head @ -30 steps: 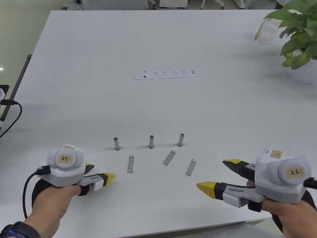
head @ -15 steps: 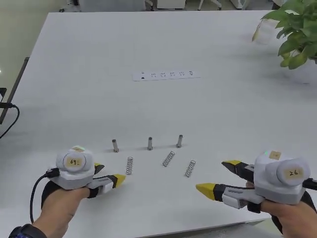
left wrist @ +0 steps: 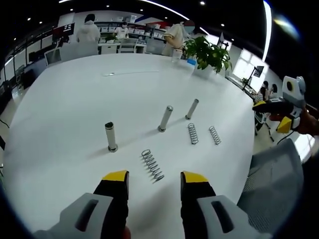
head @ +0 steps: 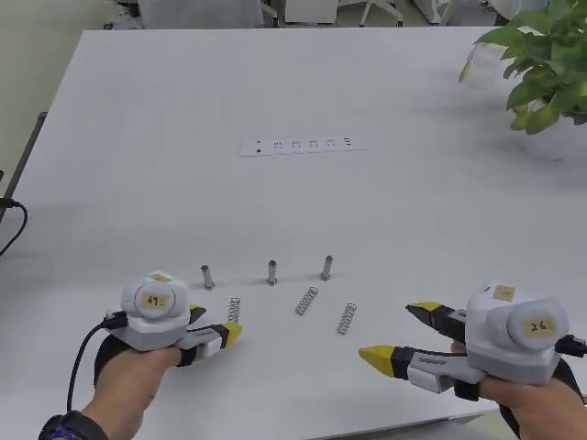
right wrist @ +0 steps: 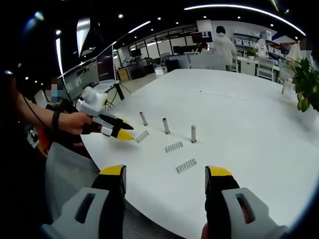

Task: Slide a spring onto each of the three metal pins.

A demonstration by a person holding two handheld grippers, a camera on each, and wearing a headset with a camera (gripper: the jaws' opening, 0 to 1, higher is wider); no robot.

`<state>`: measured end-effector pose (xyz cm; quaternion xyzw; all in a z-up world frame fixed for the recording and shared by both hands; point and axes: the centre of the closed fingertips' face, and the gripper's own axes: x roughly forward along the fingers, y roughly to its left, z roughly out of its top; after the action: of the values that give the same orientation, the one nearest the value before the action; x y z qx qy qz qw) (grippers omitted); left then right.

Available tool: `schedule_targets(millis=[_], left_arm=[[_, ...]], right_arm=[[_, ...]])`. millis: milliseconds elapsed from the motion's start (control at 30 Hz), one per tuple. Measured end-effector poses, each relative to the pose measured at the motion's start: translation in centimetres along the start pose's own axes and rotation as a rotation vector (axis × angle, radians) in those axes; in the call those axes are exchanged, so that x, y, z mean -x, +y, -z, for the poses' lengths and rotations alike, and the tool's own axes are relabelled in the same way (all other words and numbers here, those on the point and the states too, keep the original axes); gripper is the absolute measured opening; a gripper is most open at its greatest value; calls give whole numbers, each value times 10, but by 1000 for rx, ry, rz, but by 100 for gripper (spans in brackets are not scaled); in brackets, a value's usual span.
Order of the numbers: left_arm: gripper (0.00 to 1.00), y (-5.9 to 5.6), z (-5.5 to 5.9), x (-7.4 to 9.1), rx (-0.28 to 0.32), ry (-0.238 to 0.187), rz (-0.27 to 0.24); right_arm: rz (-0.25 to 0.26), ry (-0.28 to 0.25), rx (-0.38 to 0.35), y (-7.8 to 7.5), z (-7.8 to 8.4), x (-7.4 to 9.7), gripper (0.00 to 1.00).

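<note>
No spring is on a pin yet. Three coils lie flat on the white table [head: 138, 183], each just in front of an upright pin and touching none. The left coiled steel spring [head: 234, 310] is closest to the left gripper [head: 215, 325], w/ the left short grey metal pin [head: 207, 277] just beyond it. The middle coiled steel spring [head: 306, 300] and right coiled steel spring [head: 346, 318] lie near the middle short grey metal pin [head: 271, 272] and right short grey metal pin [head: 326, 268].

The left gripper's fingers are spread w/ nothing between them. In the left gripper view the left spring lies at an angle just ahead of the gap. The right gripper [head: 393, 332] hovers near the table's front edge, fingers wide apart & empty, w/ the right spring ahead of it.

The step in hand is prob. picking up the left spring w/ the left gripper. To do it well:
- Bring the tips down to table level.
- Straddle the coil across its width near one end, so the bore is clear.
- Close gently. Thin wire like this will likely squash or flick away if pinched hard.
- Tip the spring upright, line the bore up over the pin top & let it drop.

The pins look free-standing, so a sideways knock could topple one. Approach from above, not from the side.
</note>
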<state>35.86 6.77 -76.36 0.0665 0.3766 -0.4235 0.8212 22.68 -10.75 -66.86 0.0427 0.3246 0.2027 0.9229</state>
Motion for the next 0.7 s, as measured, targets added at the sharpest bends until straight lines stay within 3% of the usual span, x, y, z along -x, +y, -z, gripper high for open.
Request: schedule_targets(millis=[700], left_arm=[[25,-1,2,-19,-14,36,-11]], right_arm=[[-7,6,-1,2,2,-1,62]])
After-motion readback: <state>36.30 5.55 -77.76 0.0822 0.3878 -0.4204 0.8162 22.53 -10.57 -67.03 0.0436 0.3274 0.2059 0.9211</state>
